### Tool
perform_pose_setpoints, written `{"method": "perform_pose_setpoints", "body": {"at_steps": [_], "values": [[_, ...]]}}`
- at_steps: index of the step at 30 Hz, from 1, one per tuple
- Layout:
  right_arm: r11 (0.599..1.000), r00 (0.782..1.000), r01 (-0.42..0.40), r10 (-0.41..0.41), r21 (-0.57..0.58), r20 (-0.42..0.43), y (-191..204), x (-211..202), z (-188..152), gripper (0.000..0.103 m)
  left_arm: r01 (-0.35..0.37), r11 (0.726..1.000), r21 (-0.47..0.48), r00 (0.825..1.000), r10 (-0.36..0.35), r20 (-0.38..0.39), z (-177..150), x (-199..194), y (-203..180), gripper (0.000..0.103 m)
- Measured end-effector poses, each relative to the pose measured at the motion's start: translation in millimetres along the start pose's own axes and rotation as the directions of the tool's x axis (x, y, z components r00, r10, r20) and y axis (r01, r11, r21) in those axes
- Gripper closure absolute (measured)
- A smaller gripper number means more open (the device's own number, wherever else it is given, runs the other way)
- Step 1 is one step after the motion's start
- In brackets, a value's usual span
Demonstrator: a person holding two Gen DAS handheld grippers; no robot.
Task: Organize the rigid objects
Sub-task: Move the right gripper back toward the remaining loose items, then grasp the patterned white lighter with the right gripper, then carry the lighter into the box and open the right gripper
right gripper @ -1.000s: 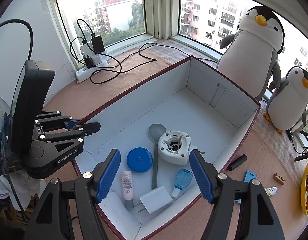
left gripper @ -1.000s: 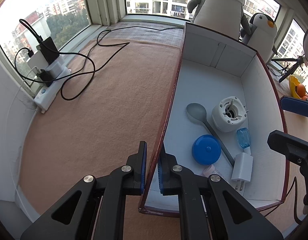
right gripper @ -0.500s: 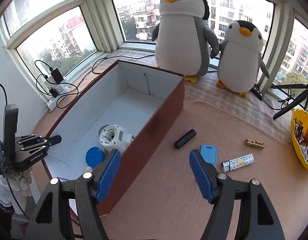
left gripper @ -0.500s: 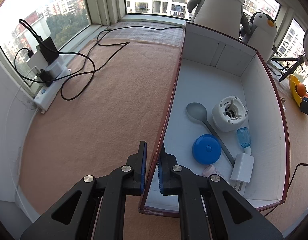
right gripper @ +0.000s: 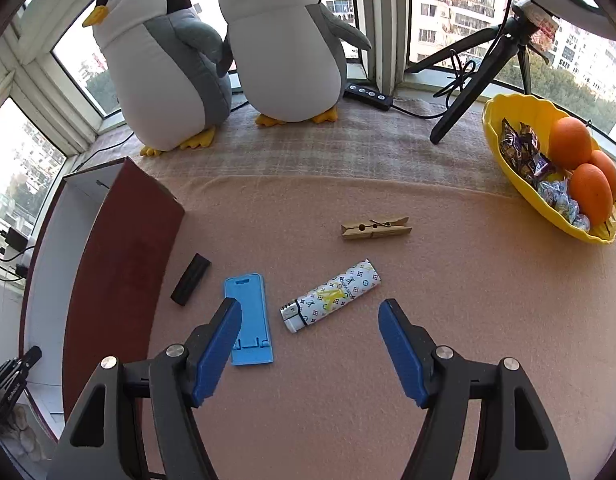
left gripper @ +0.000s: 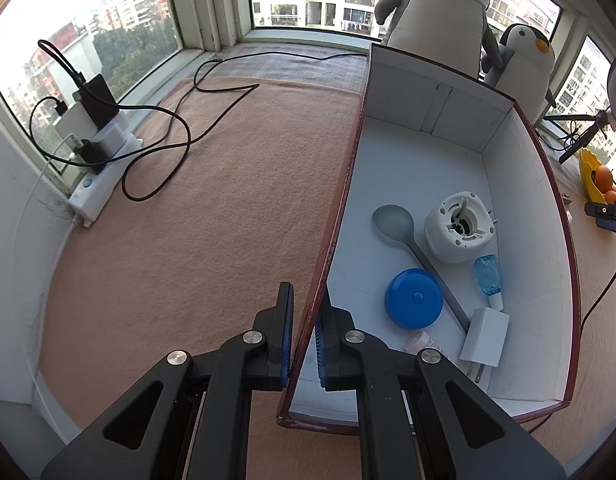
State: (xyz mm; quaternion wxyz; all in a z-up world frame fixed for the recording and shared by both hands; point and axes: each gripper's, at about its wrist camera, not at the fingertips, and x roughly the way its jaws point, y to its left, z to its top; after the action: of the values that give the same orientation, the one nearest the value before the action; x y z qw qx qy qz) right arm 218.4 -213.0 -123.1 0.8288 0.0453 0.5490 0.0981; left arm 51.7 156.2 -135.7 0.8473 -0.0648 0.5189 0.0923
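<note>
Left gripper point(left gripper: 304, 334): black plastic arms w/ ribbed blue pads, pinched on thin maroon side wall of box point(left gripper: 460, 148), near its front corner, one pad outside, one inside; angled steeply down. Box: cardboard, maroon outside, matte white inside, rectangular, open top. Inside, near to far: white charger block point(left gripper: 485, 337) w/ metal prongs, pink tube point(left gripper: 416, 342) end, glossy blue round disc point(left gripper: 414, 298), clear blue small bottle point(left gripper: 488, 271), grey spoon point(left gripper: 394, 223) w/ long handle, white ribbed round part point(left gripper: 458, 226).

Right gripper point(right gripper: 310, 342): pads spread wide, nothing between, tilted down over fuzzy tan cloth point(right gripper: 448, 280). Just ahead: flat light-blue plastic stand point(right gripper: 248, 312) by left pad, patterned lighter point(right gripper: 332, 294) w/ metal top. Further: black matte cylinder point(right gripper: 191, 279) beside box, wooden clothespin point(right gripper: 375, 228).
</note>
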Motion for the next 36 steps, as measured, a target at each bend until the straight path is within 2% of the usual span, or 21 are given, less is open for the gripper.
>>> {"method": "perform_pose_setpoints", "body": {"at_steps": [9,14,20,25,30,36], "values": [[0.989,0.991,-0.022,0.041,0.149,-0.124,-16,50,10,0.053,0.001,1.000,-0.002,1.000,-0.001,0.000,0,0,1,0.094],[0.984,0.988,-0.007,0.035,0.179,-0.151,-15,66,15,0.054,0.001,1.000,-0.001,1.000,-0.001,0.000,0,0,1,0.094],[0.993,0.986,0.069,-0.052,0.101,-0.161,-2,73,21,0.058,0.000,1.000,-0.002,1.000,0.000,-0.001,-1,0,2,0.094],[0.990,0.977,0.138,-0.142,-0.033,-0.161,14,76,21,0.069,0.000,1.000,-0.002,1.000,0.000,-0.001,-1,0,2,0.094],[0.990,0.978,0.130,-0.138,-0.063,-0.157,11,72,19,0.082,0.000,1.000,-0.003,1.000,0.000,-0.002,-1,0,1,0.094],[0.993,0.983,0.109,-0.115,-0.055,-0.143,1,64,11,0.082,-0.002,1.000,-0.001,1.000,0.002,-0.002,-2,0,0,0.094]]}}
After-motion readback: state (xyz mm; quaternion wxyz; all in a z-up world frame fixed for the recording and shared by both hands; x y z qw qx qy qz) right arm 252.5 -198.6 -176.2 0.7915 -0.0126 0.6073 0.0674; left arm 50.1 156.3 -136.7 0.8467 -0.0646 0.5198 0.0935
